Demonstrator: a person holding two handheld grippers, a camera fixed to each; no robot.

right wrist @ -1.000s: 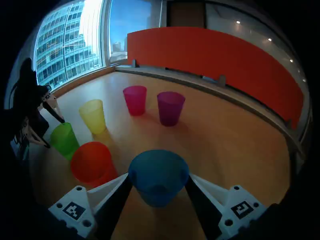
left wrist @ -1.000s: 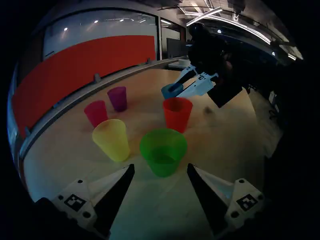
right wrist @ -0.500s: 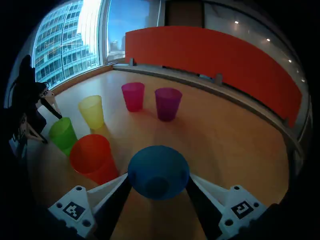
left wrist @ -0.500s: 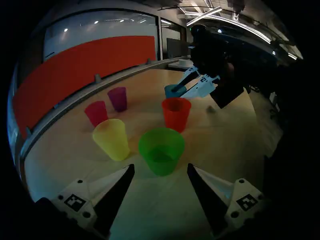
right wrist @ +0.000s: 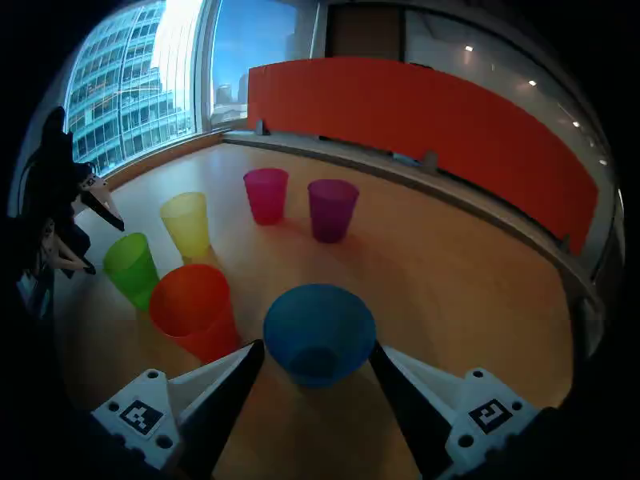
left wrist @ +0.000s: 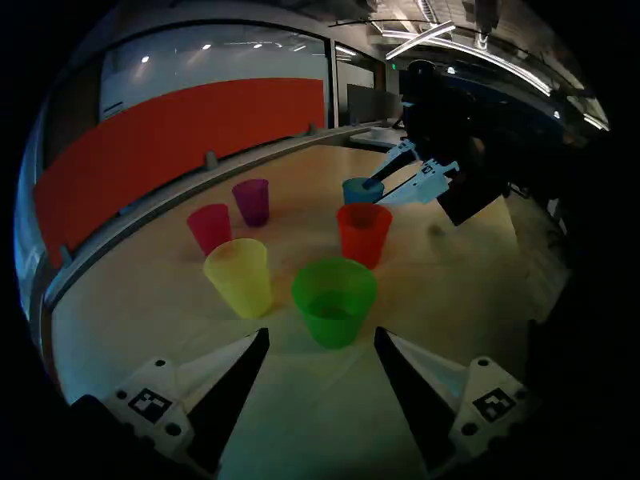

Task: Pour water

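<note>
Right gripper view: translucent blue plastic cup [right wrist: 320, 332] is back upright, low over the wooden desk [right wrist: 448, 272], no longer tipped as it was half a second ago. Orange plastic cup [right wrist: 192, 308] stands just left of it. Right gripper [right wrist: 316, 352] jaws flank the blue cup closely; cannot tell if they still press. Pour looks finished, release probably next. Left gripper [left wrist: 321, 332] jaws apart, empty, green plastic cup [left wrist: 334, 300] just ahead.
</note>
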